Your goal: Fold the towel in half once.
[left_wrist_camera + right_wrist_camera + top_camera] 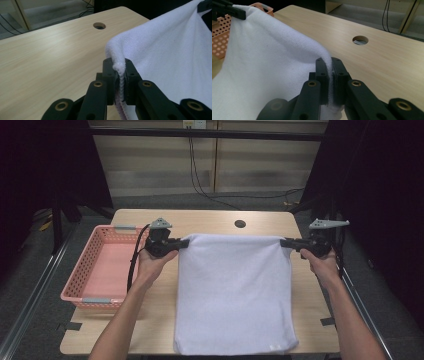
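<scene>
A white towel [232,290] hangs stretched between both grippers over the wooden table [210,217], its far edge lifted and its near end lying at the table's front edge. My left gripper [184,243] is shut on the towel's far left corner; in the left gripper view the towel's hem [120,67] is pinched between the black jaws. My right gripper [286,243] is shut on the far right corner, and the right gripper view shows the towel cloth [330,72] clamped between its jaws. The towel [267,62] slopes away toward the other gripper.
A pink perforated basket [80,285] stands at the table's left edge, empty. A round cable hole [240,224] sits in the table behind the towel. Bare tabletop lies beyond the towel's far edge. Dark curtains flank the table.
</scene>
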